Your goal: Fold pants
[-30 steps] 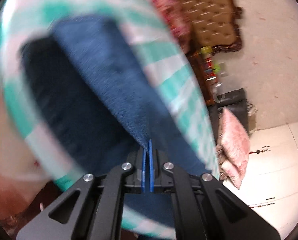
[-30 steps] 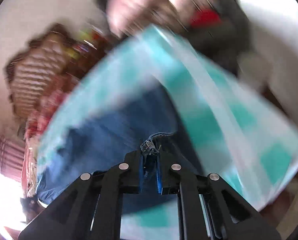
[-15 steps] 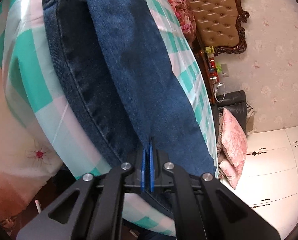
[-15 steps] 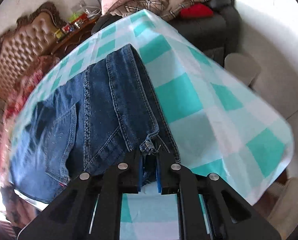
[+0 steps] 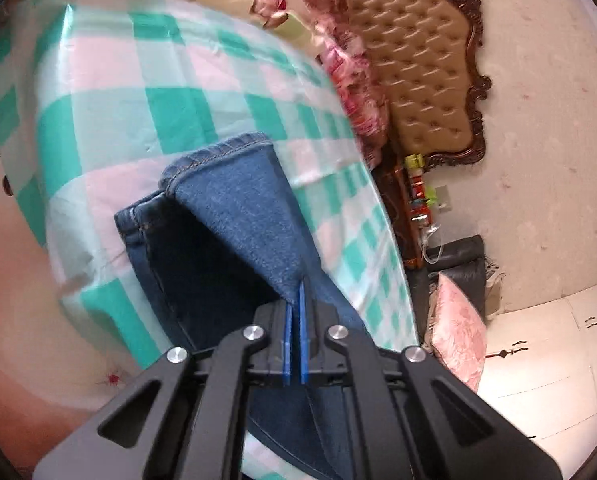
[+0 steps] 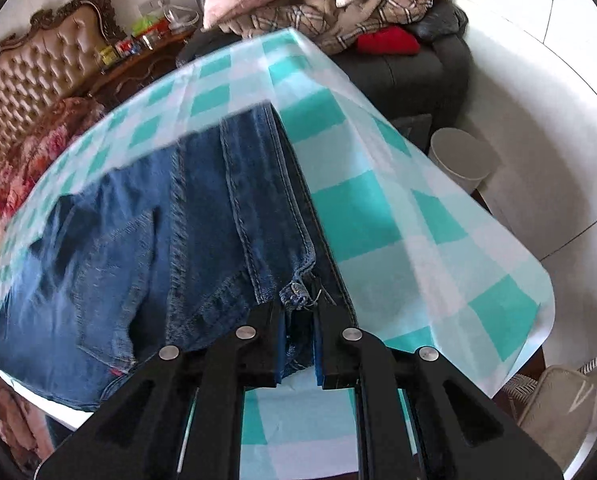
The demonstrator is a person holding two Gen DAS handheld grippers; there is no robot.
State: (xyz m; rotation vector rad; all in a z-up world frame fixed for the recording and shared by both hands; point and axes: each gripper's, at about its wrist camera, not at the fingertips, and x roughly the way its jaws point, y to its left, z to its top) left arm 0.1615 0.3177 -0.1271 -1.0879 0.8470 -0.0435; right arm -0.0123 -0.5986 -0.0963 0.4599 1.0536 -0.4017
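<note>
At the near edge, left wrist view: we see the left hand-held gripper [image 5: 294, 316] with its blue pads pinched together on a corner of the jeans [image 5: 234, 224]; the denim rises from the pads as a lifted flap.
Left change: half a second ago the leg lay long and flat away from us; now its hem sits close in front of the camera, so we read the leg end as being carried back over the rest of the garment.
Right grip: the right hand-held gripper [image 6: 298, 316] is clamped on a thick bunched bit of seam, pads held slightly apart by the fabric. Same hold as in the earlier frames.
Right change: little; the view has tilted somewhat and the seat of the jeans [image 6: 146, 240] fills more of the frame.
Jeans location: on the checked teal-and-white cloth [image 6: 378, 216] that covers the bed, lying mostly flat, waistband end toward the right hand-held gripper, hem end held up by the left.
Task meaning: we judge the lengthwise fold done and the crosswise fold in hand, not yet laid down.
Risk: a thin pinch on one corner could let the lower layer lag and skew the fold.
Farther off: tufted headboard [image 5: 426, 72], pink pillow [image 5: 454, 320], pile of bedding on a dark seat [image 6: 338, 4].
</note>
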